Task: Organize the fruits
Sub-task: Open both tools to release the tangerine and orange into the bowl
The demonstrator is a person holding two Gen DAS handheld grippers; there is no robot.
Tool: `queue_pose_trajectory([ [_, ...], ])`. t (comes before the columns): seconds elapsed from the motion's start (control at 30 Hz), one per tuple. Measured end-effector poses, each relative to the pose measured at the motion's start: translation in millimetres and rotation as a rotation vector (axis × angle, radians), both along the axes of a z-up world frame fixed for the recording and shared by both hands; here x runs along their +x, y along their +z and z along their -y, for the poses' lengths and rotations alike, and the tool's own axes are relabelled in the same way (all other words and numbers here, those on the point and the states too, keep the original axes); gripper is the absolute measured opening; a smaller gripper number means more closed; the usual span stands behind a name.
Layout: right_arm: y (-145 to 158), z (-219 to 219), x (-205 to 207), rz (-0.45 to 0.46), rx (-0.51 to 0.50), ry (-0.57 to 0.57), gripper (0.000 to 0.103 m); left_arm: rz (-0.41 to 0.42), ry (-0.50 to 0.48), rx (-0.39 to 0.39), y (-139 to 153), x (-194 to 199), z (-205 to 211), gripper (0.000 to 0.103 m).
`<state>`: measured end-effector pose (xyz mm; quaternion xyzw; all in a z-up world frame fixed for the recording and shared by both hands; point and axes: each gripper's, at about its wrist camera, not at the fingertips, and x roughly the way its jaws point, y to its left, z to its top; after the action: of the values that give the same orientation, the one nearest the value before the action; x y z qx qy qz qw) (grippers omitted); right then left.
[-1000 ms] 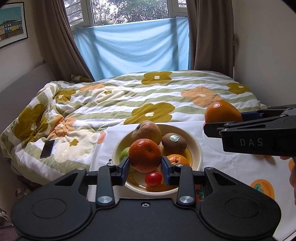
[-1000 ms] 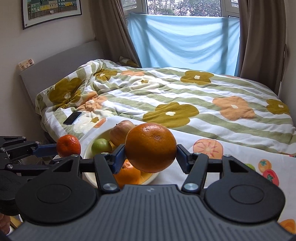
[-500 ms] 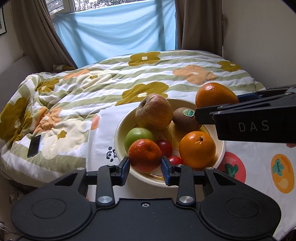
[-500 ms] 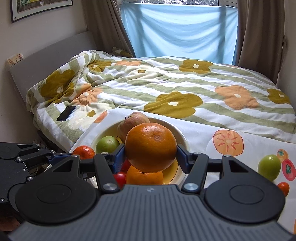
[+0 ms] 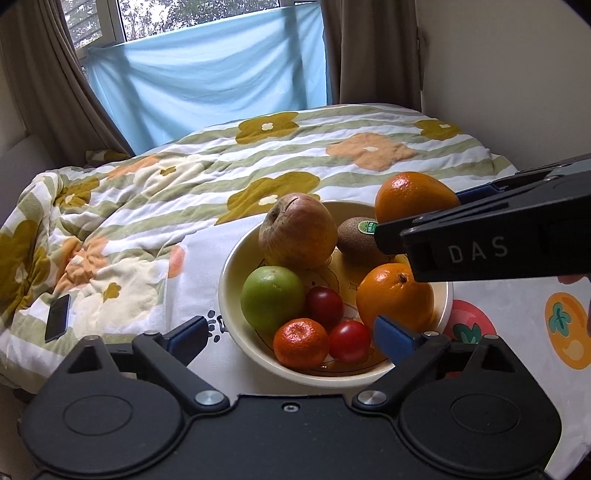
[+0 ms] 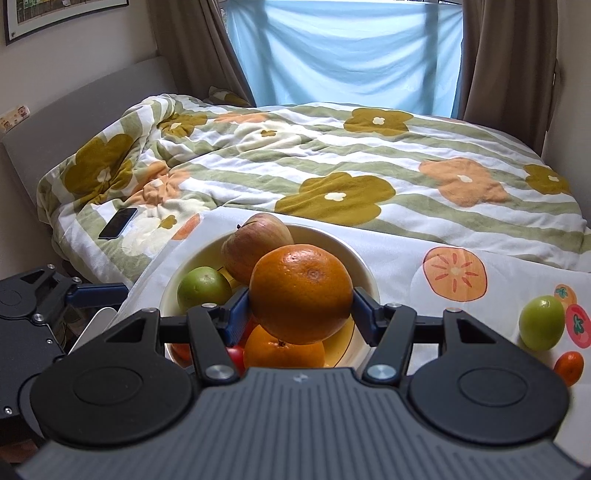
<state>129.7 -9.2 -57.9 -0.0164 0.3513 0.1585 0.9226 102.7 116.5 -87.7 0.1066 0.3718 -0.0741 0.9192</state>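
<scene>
Left gripper [image 5: 290, 334] just opened up; the mandarin [image 5: 301, 344] sits loose between its fingers in the bowl [image 5: 236, 325]. Right gripper [image 6: 300, 303] clamps the big orange [image 6: 301, 293], bowl directly below its fingers.

Soft daylight from the window [image 5: 110, 22], sharp, fisheye-warped edges

In the right wrist view the held orange [image 6: 301, 293] hides the kiwi and most of the lower orange [image 6: 282, 354]; the mandarin [image 6: 181, 351] barely shows. The picture [image 6: 55, 14] is cut off by the top edge; the hand [image 5: 576, 279] by the right edge.
</scene>
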Motion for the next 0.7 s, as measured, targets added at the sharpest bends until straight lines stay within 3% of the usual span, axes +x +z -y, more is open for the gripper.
queue_pose_trajectory([
  [0.7, -17.4, -50.4, 15.9, -0.033, -0.057, 0.149, 0.074, -0.02, 0.102, -0.035, 3.1, -12.0, -37.7, 0.098],
])
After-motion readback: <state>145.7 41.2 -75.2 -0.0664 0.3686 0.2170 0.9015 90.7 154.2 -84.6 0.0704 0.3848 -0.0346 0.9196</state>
